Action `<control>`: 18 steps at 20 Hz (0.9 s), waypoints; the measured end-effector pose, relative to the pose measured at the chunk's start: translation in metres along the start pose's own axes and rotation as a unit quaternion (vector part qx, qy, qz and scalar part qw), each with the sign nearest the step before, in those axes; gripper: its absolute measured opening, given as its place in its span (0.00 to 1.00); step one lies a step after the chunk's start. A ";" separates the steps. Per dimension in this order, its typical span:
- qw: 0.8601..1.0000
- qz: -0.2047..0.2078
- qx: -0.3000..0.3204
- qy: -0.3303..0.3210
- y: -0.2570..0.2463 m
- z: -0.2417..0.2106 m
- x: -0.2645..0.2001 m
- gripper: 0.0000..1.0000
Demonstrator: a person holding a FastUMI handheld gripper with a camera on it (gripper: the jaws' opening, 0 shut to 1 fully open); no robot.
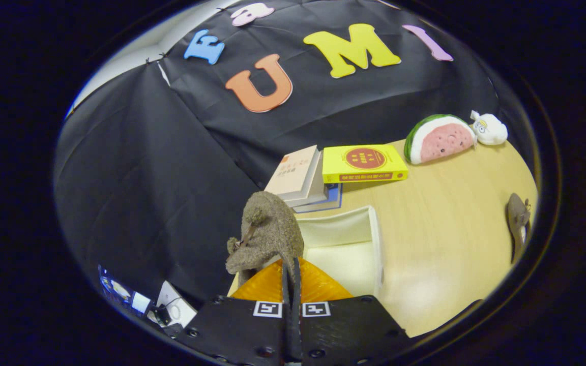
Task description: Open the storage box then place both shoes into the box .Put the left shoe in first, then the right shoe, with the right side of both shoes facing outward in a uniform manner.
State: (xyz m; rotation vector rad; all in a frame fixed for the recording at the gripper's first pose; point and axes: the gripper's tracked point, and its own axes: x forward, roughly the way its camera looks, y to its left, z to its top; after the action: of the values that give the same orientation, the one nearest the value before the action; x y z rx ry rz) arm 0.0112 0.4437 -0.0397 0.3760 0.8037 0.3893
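Shoe held above the open storage box

The gripper point(291, 274) has its 2 fingers pressed together on 1 shoe point(268, 234), just ahead of them over the storage box point(374, 239). Bare table point(440, 239) lies beside the box; the other shoe point(518, 218) is well apart, books point(359, 162) beyond the box.

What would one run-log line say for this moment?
gripper: shut on shoe | above open box | other shoe: on table
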 end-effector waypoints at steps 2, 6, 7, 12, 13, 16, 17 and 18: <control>0.999 -0.025 0.021 0.005 -0.002 -0.009 0.014 0.00; 0.997 -0.048 0.057 -0.009 0.000 -0.021 0.034 0.00; 0.996 -0.052 0.069 -0.010 -0.002 -0.025 0.039 0.00; 0.991 -0.061 0.117 0.001 -0.006 -0.052 0.060 0.00; 0.991 -0.057 0.124 0.007 -0.005 -0.053 0.062 0.00; 0.990 -0.045 0.132 0.021 0.001 -0.057 0.066 0.10; 0.991 -0.038 0.128 0.023 0.006 -0.057 0.069 0.20; 0.991 -0.038 0.124 0.025 0.007 -0.057 0.068 0.28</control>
State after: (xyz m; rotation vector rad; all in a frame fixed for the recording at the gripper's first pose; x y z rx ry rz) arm 0.0103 0.4917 -0.1144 0.5667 0.9157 0.2276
